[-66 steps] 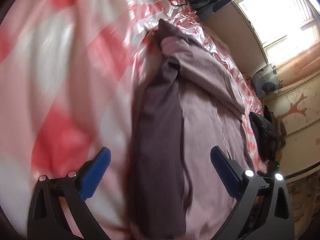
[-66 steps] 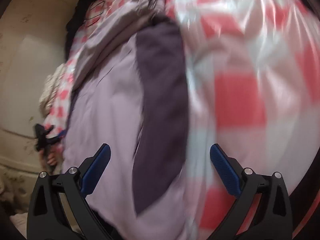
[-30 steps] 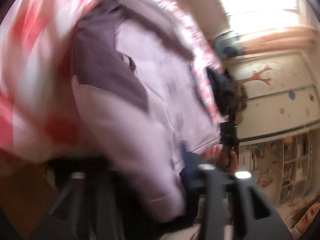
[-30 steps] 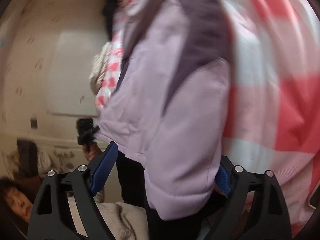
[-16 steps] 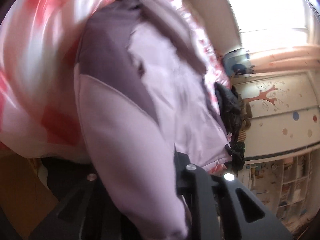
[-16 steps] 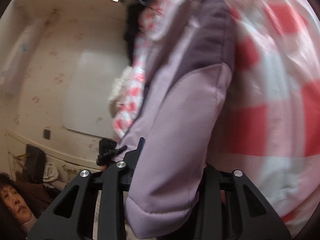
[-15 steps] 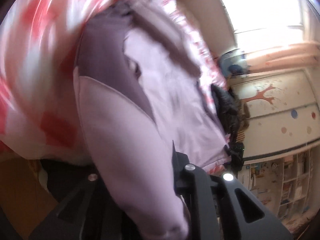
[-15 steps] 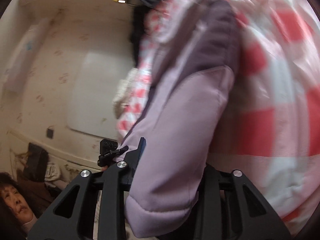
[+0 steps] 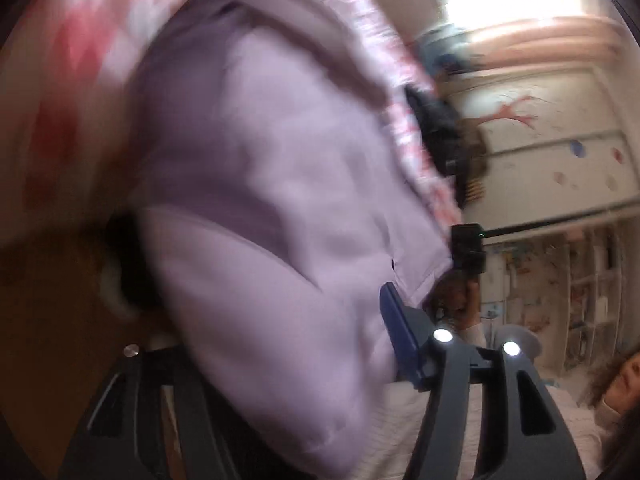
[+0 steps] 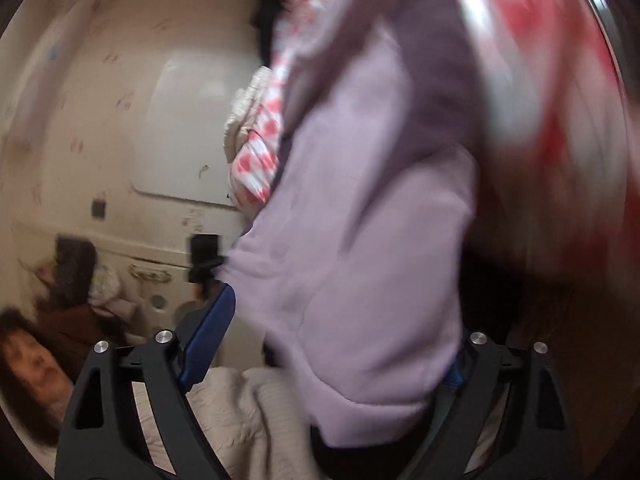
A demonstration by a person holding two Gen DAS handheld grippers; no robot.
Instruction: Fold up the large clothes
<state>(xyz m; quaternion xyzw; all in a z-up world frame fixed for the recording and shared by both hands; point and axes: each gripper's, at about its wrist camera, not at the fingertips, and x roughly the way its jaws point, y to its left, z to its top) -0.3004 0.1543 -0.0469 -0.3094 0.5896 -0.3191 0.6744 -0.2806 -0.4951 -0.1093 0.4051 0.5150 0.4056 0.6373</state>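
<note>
Jacket (image 9: 256, 184), pale lilac with darker purple panels, lies on a red-and-white checked cover (image 9: 60, 92) and hangs over the near edge of the bed toward both cameras. Both views are blurred. Left gripper (image 9: 280, 344): its jaws are opening, and a padded fold of the jacket, likely a sleeve, lies between them. The right-hand blue pad (image 9: 400, 340) stands just beside the cloth; whether it touches cannot be told. The other finger is hidden behind the fold. Right gripper (image 10: 336, 340): its jaws are also opening, wide apart, with the cuffed end of the jacket (image 10: 372, 240) hanging between them. The left-hand blue pad (image 10: 208, 332) stands clear of the cloth, with a gap showing. The opposite pad (image 10: 454, 372) shows only as a blue sliver at the edge of the cloth; contact there cannot be told. In the left wrist view, the hand (image 9: 456, 300) holding the right gripper appears just beyond the jacket's hem. A dark bundle (image 9: 444, 132) sits at the far edge of the cover. Pale quilted fabric (image 10: 248, 420) lies below the right gripper. A cream wall with a white panel (image 10: 192, 128) stands behind.
</note>
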